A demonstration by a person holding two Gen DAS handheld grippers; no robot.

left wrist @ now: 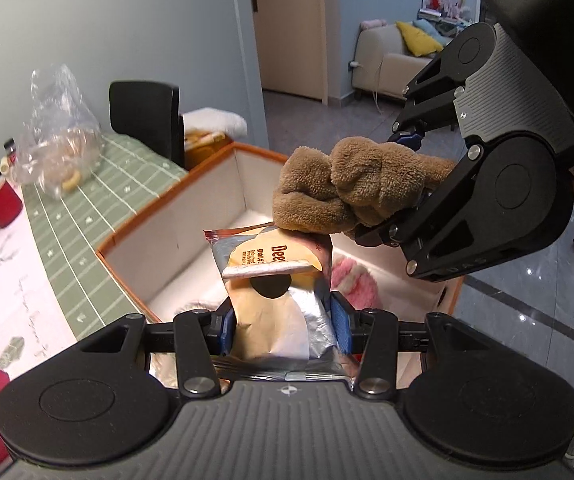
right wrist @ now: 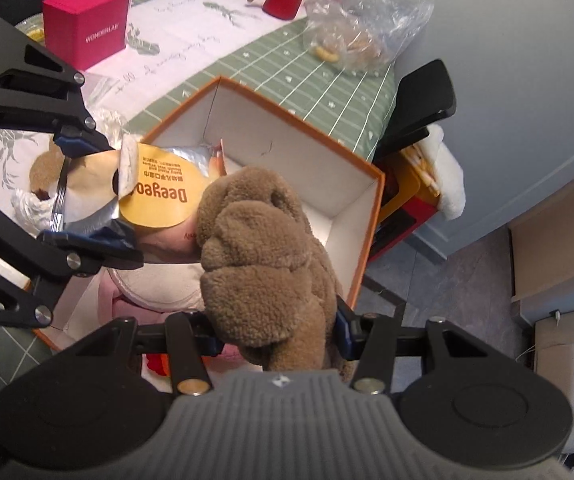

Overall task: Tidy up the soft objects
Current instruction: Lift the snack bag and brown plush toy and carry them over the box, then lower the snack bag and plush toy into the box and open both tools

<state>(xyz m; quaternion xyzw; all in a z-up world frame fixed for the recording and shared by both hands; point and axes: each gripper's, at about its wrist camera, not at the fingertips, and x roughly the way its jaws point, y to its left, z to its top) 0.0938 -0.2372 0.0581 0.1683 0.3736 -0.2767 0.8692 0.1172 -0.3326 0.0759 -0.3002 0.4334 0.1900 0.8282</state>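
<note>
Left claw (left wrist: 283, 326) is clamped on a silver wipes pack (left wrist: 277, 280) with a yellow label, held over the orange-rimmed box (left wrist: 175, 196). Right claw (left wrist: 403, 184) grips a brown plush (left wrist: 351, 184) — it touches the pack's top edge. Inside the box: a pink plush (left wrist: 353, 278). On the table (left wrist: 87, 200) — a clear bag (left wrist: 61, 136) and a red cup (left wrist: 3, 202).

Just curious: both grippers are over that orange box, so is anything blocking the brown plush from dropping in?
Partly. The wipes pack in the left gripper touches the plush on one side; the box's far corner below looks open.
</note>
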